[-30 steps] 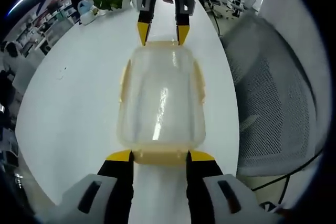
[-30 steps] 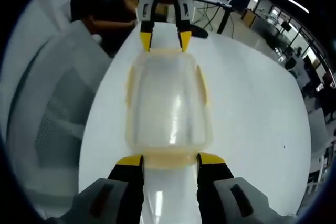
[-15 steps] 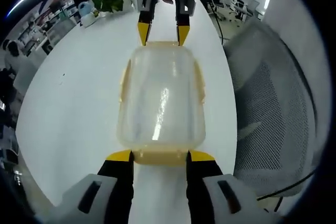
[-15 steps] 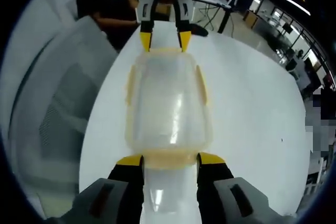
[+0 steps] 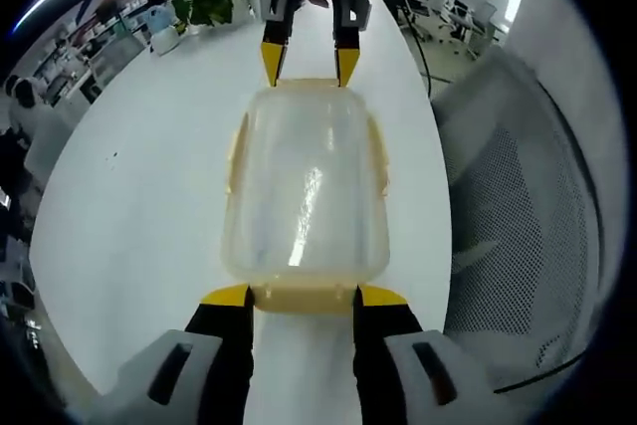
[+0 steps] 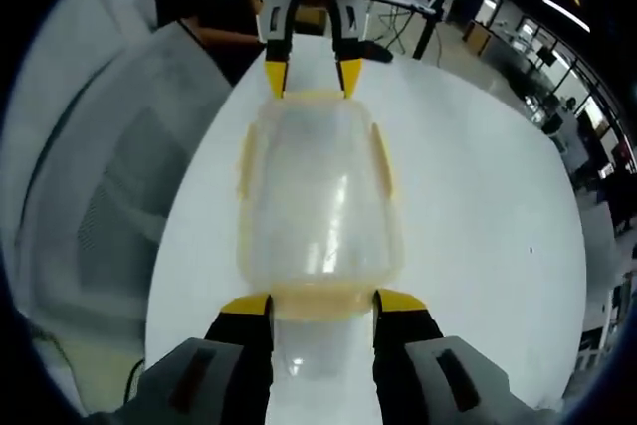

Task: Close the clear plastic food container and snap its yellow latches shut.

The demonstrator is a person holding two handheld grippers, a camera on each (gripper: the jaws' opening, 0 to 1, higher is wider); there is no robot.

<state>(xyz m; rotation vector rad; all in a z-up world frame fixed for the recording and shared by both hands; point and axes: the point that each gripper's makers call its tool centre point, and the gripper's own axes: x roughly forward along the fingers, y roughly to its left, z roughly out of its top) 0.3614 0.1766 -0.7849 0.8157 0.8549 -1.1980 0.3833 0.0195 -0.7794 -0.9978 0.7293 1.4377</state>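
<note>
White table (image 5: 139, 206) carries our container (image 5: 306, 181) near its chair-side edge, left gripper (image 5: 303, 296) and right gripper (image 6: 322, 303) spread wide at its ends.

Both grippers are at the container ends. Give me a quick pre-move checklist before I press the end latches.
1. Lid seated on the container: ok, it looks flush all round.
2. Left gripper straddles the near end latch: ok.
3. Right gripper straddles the opposite end latch: ok.
4. Side latches snapped: cannot tell.
5. Container flat on the white table: ok.
6. Jaws gripping or only alongside: cannot tell.
</note>
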